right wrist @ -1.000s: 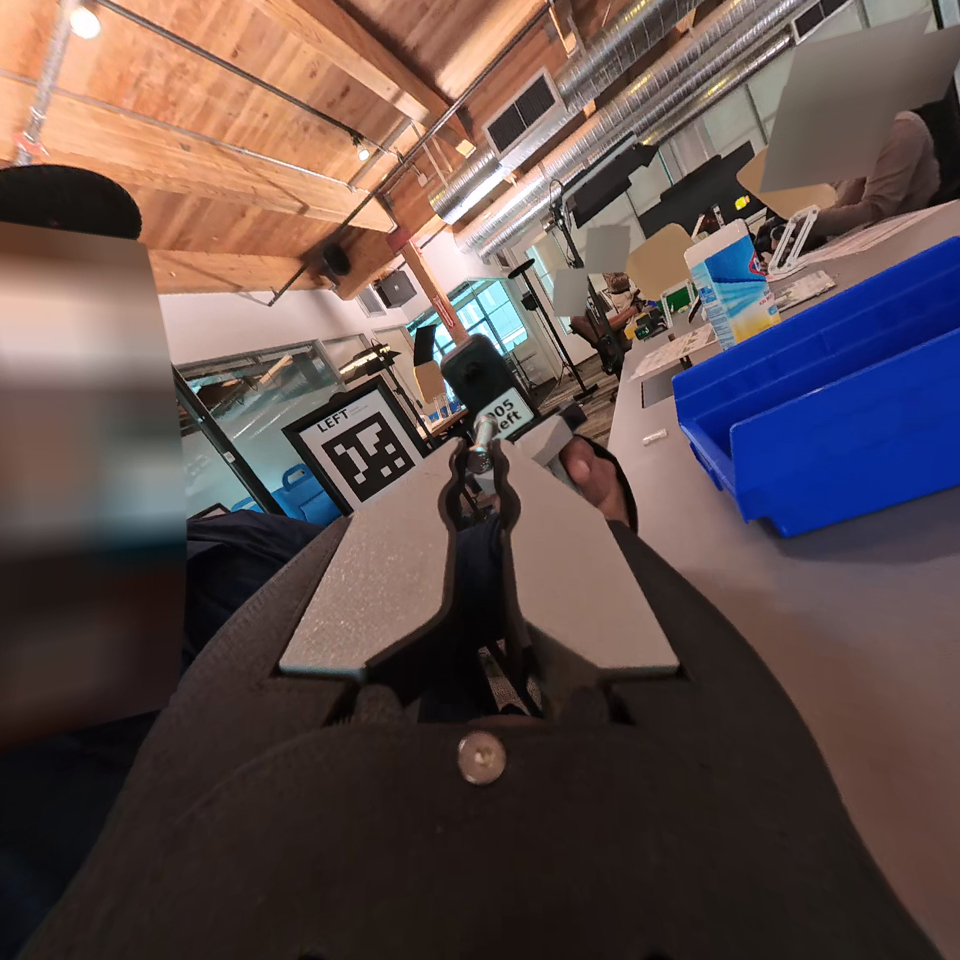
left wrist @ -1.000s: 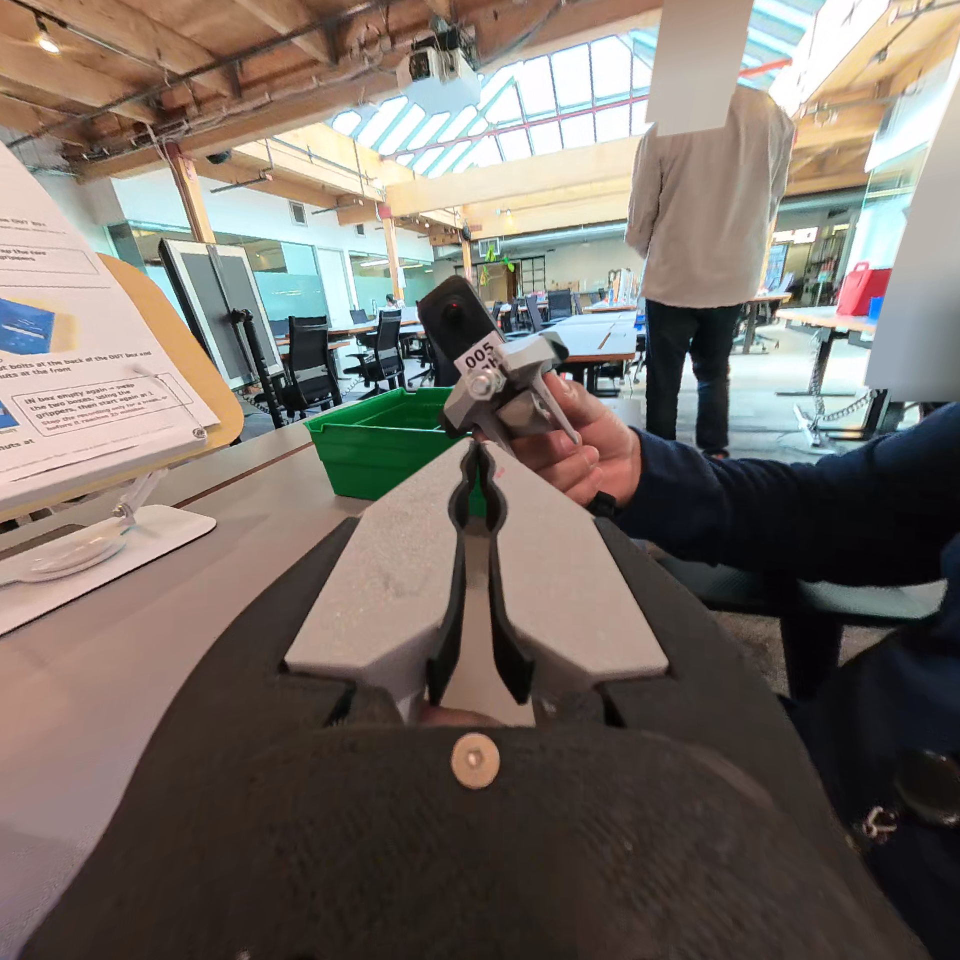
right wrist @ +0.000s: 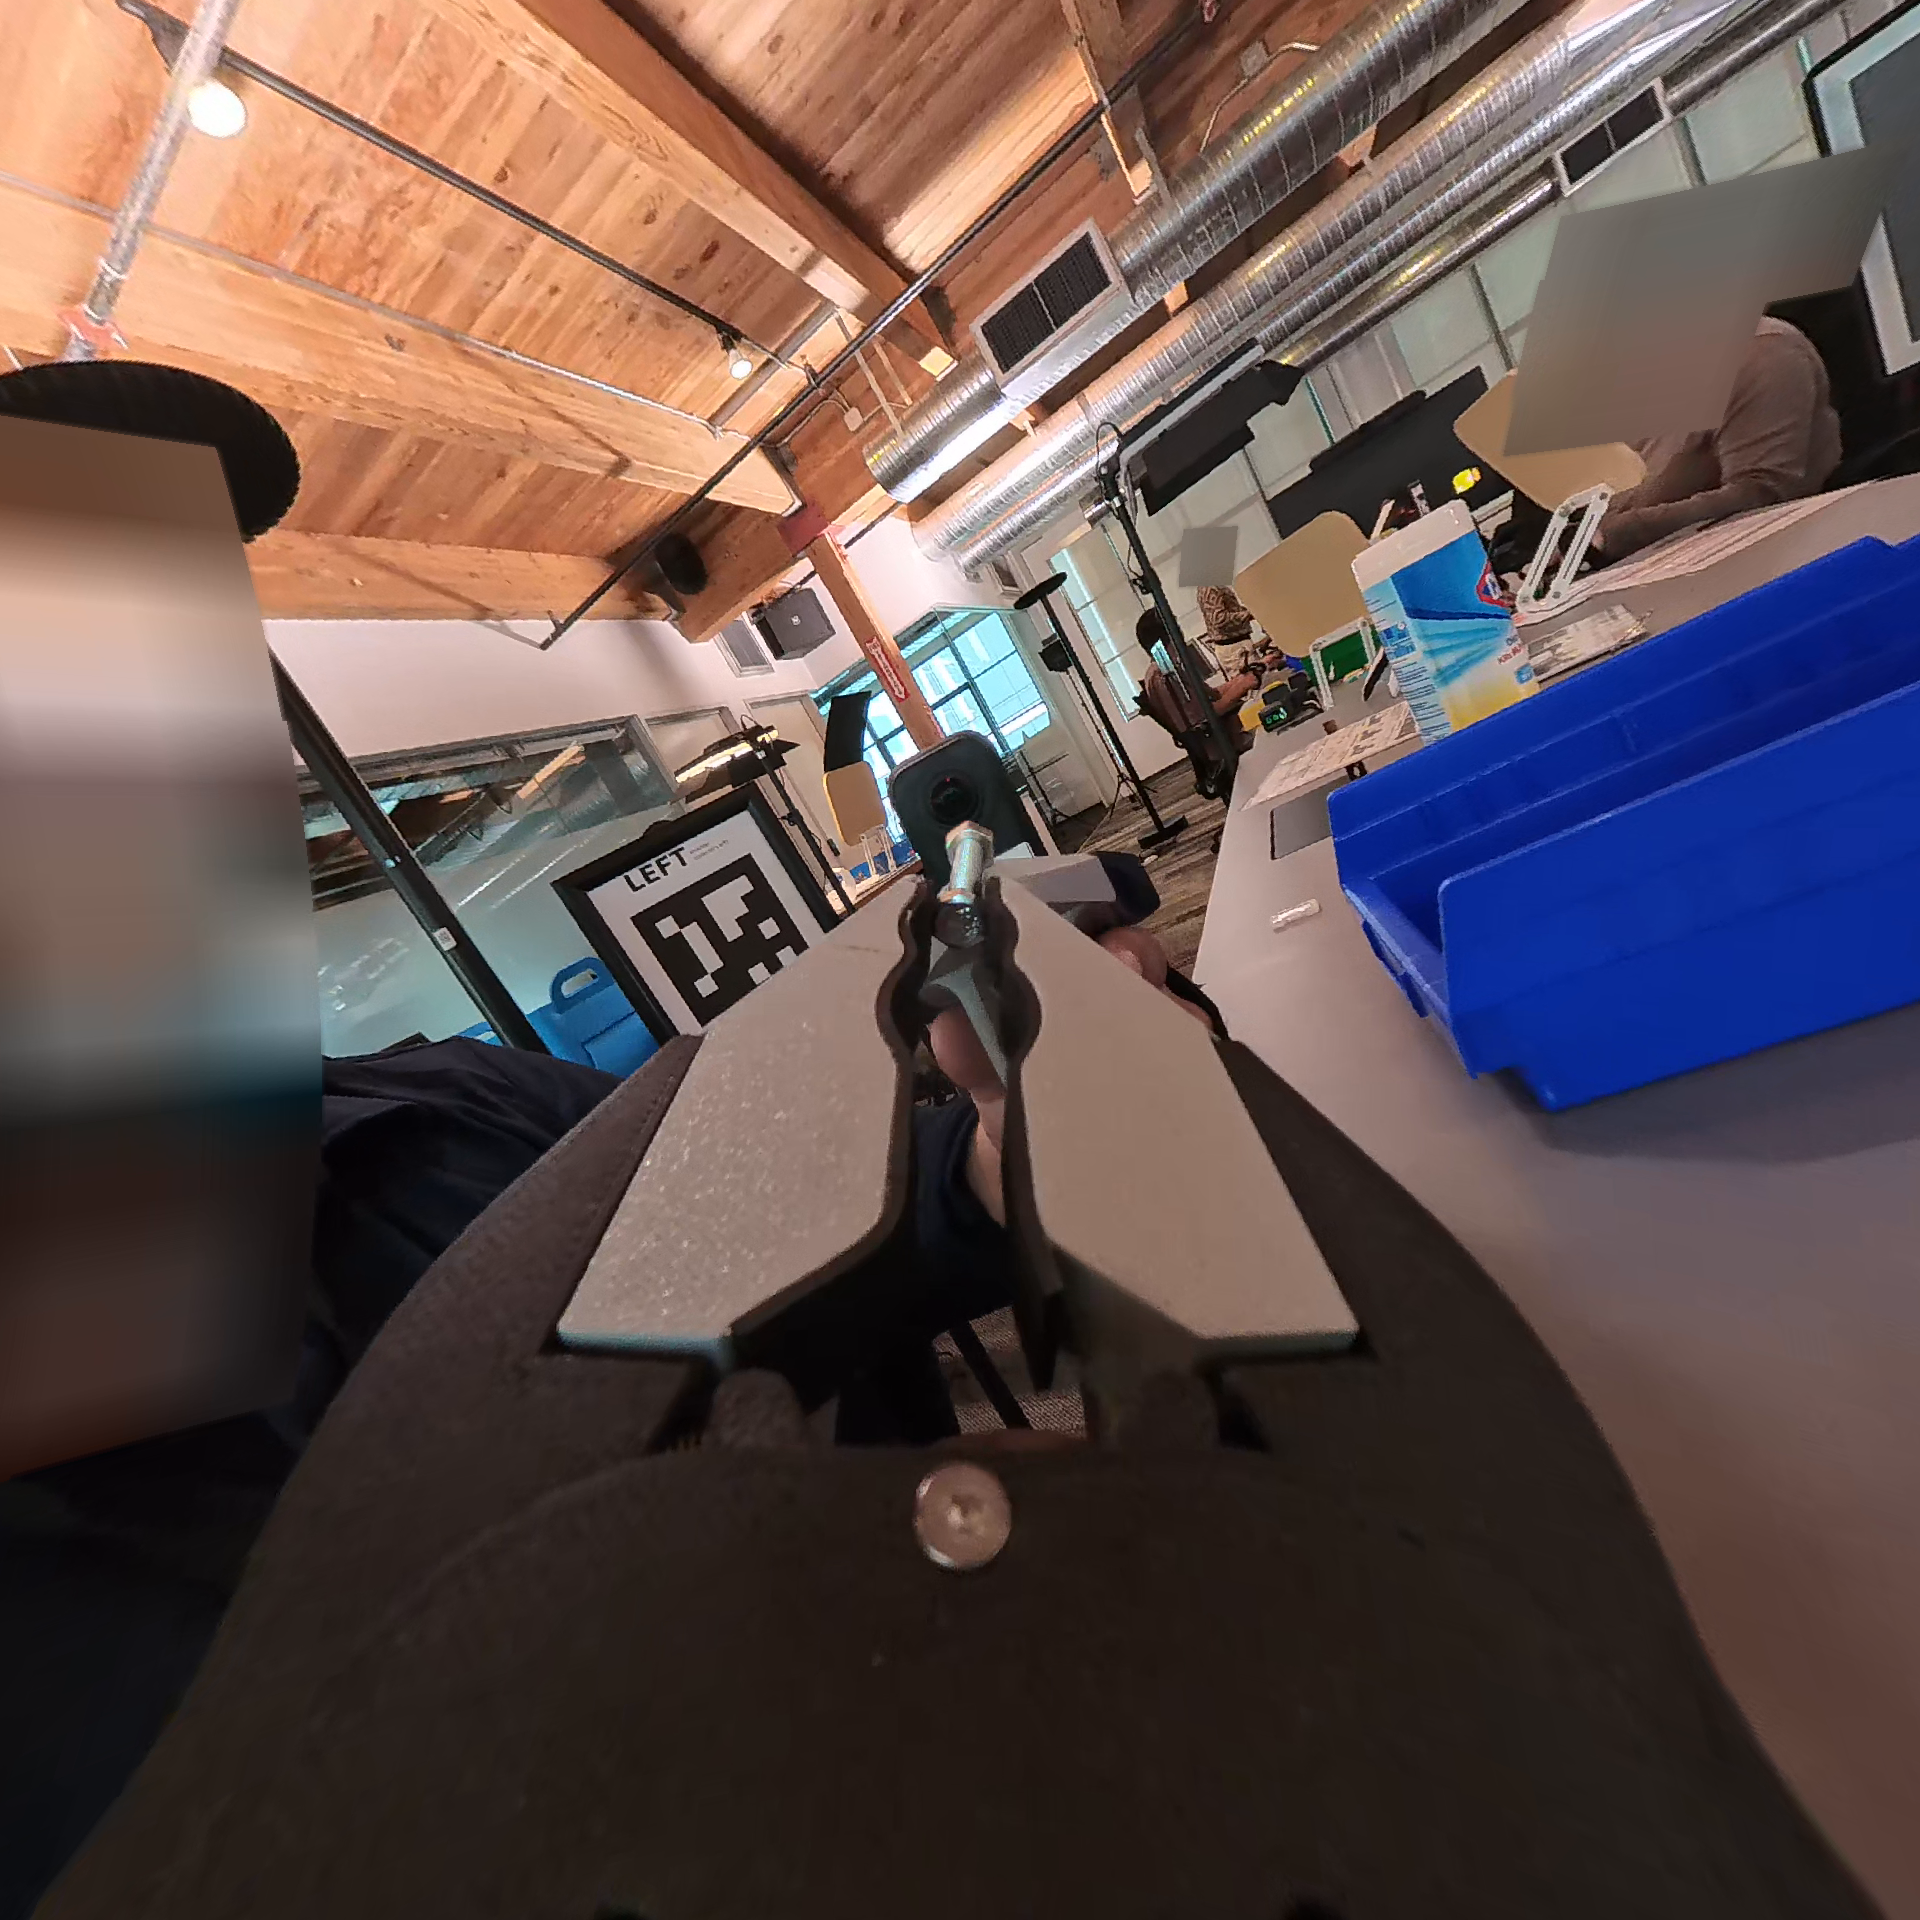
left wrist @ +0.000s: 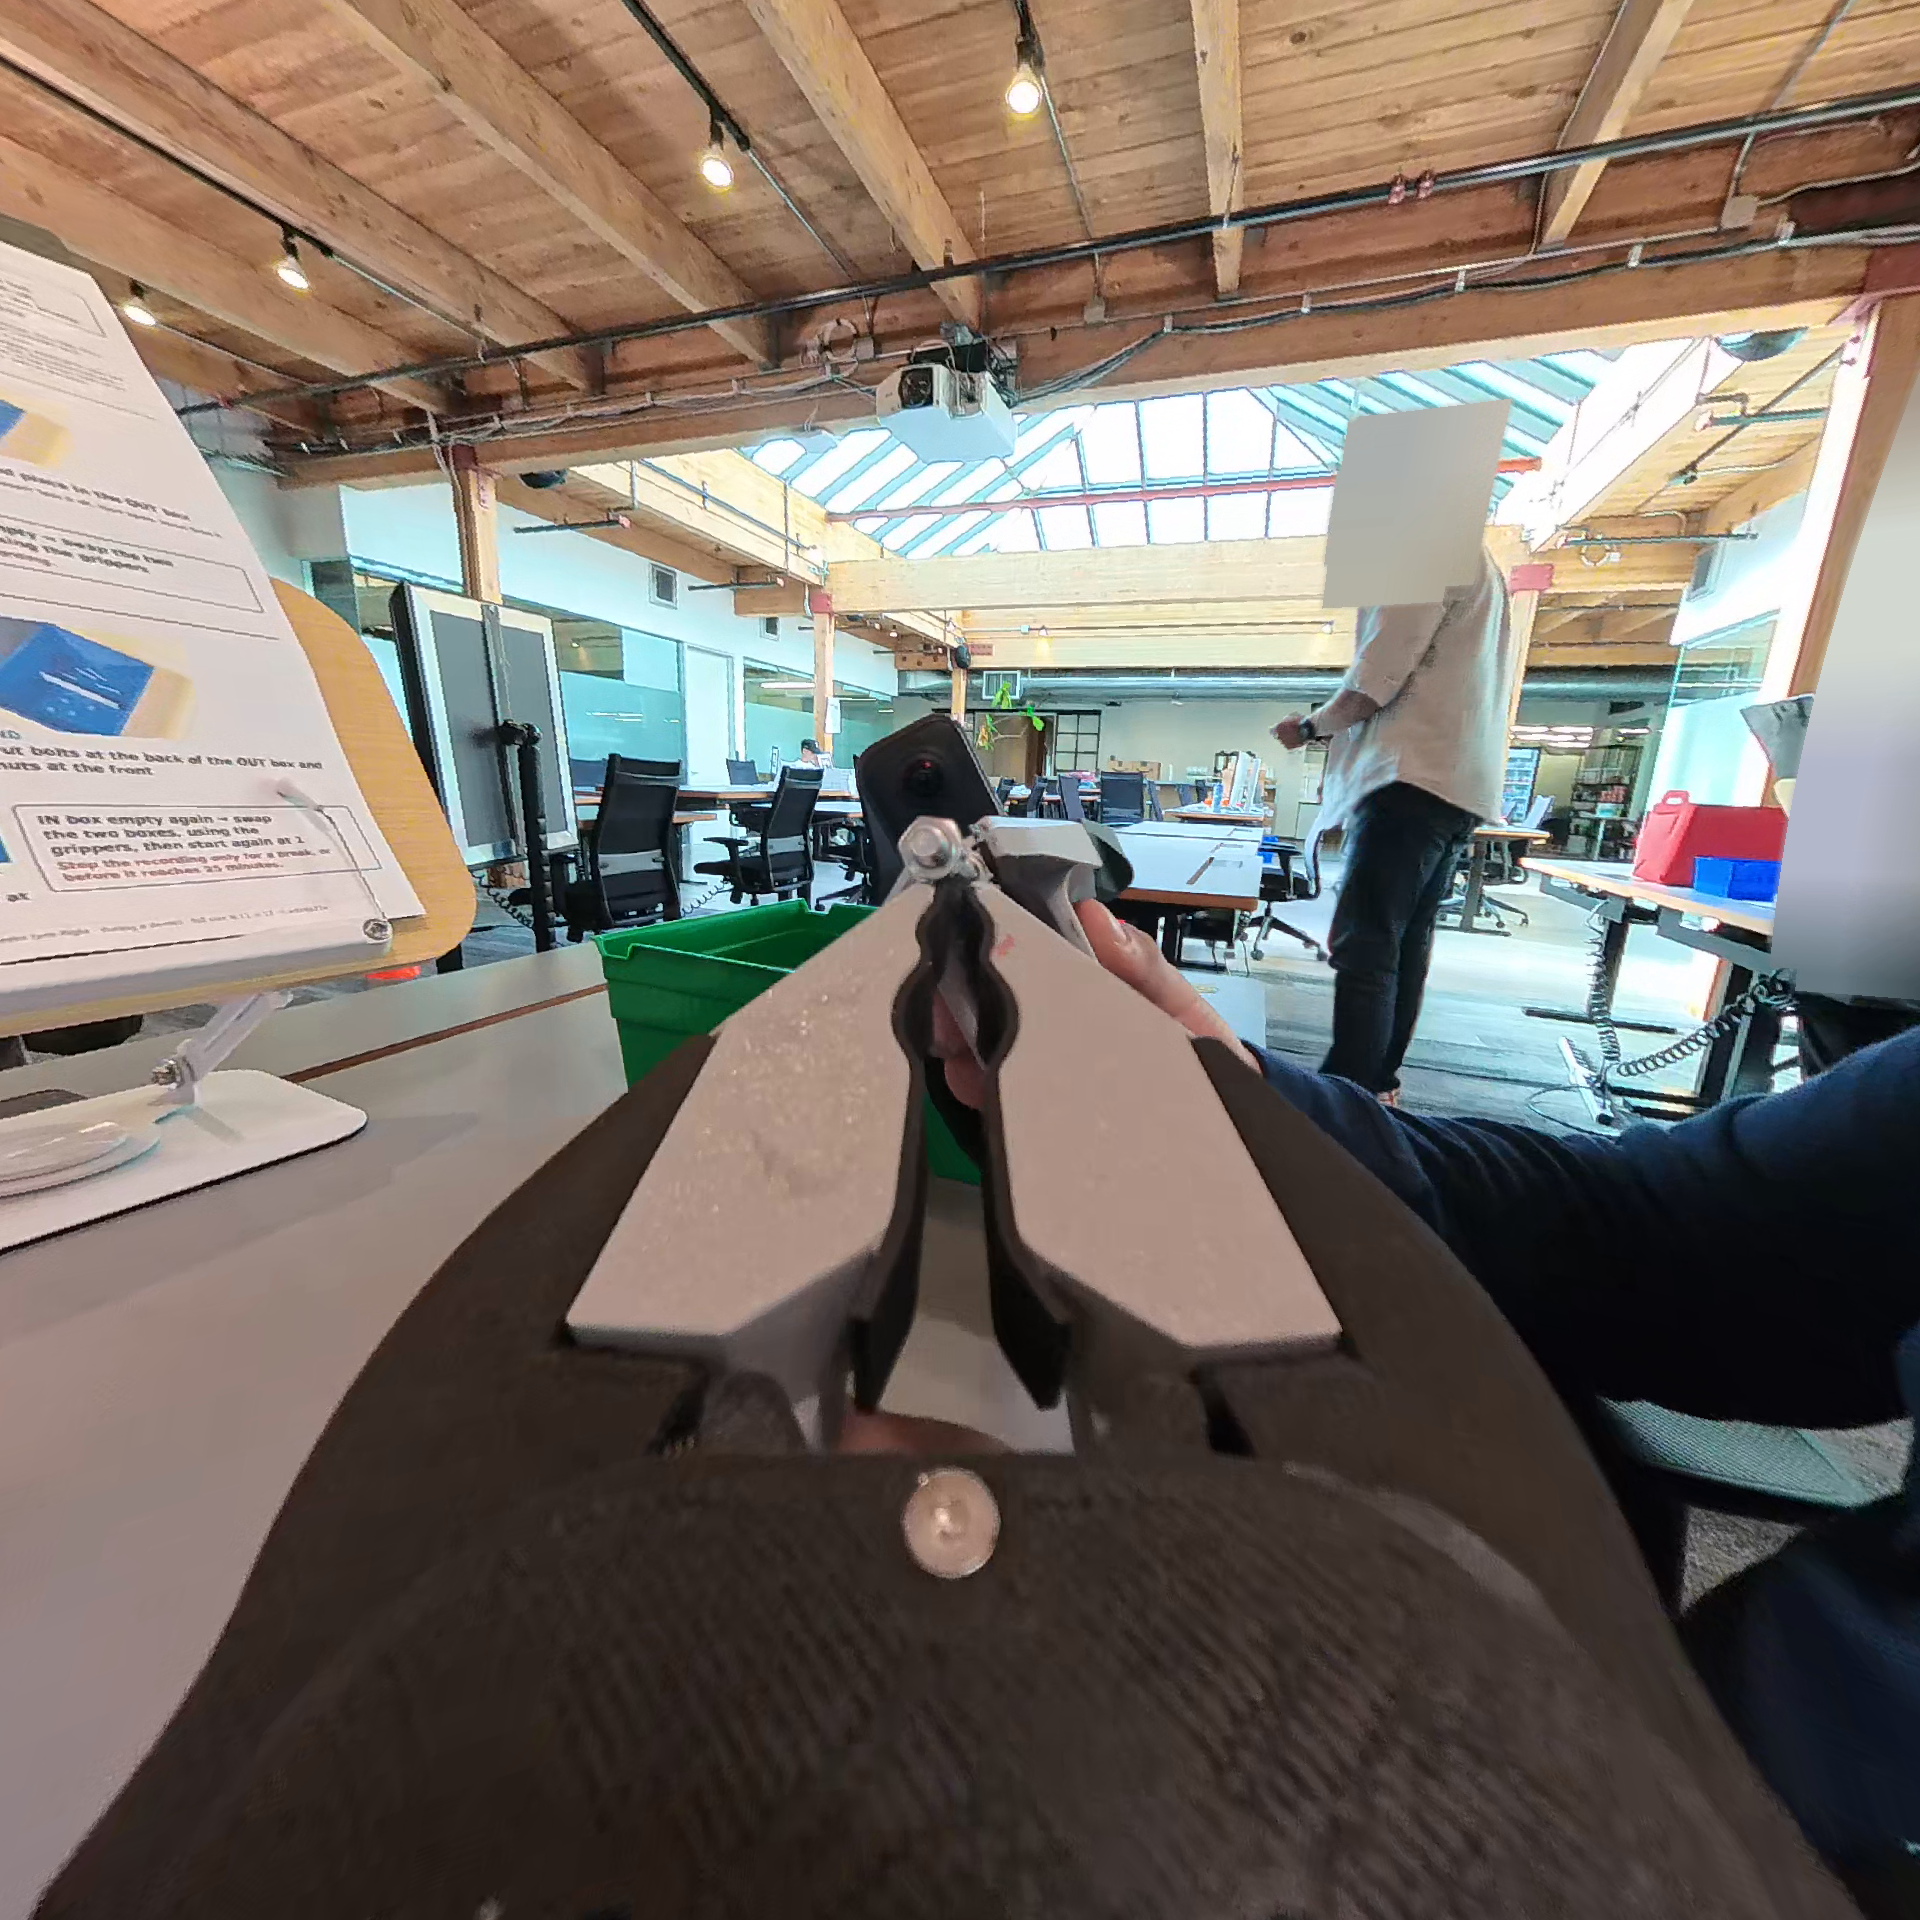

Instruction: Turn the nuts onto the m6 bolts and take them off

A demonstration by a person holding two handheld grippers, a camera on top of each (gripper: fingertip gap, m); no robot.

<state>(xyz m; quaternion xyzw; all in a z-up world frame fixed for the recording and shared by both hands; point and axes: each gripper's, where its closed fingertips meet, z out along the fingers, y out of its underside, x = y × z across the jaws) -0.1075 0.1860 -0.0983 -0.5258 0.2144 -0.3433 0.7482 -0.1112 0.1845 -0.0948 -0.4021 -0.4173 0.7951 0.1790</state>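
Note:
My right gripper (right wrist: 961, 920) is shut on the lower end of a silver M6 bolt (right wrist: 964, 873). The bolt's shank points up and away, toward my left gripper. In the left wrist view a hex nut (left wrist: 928, 847) shows on the bolt's near end. My left gripper (left wrist: 951, 896) has its jaws closed, and its tips sit right under that nut. I cannot tell whether they pinch it. The right gripper's fingers (left wrist: 1039, 857) and the hand holding it lie just behind. A left finger (right wrist: 1065, 878) shows beside the shank. Both grippers are held in the air, tip to tip.
A green bin (left wrist: 707, 966) stands on the grey table (left wrist: 260, 1299) behind the grippers. A sheet on a stand (left wrist: 156, 727) is at the left. Two blue bins (right wrist: 1662, 831) and a wipes canister (right wrist: 1444, 623) are on the table at the right. A person (left wrist: 1423, 779) stands farther back. Less than 4 cm separates the two grippers' tips.
My left gripper has tilted up and moved forward, so its tips now meet the nut end of the bolt. They were below it before. The right gripper still holds the bolt.

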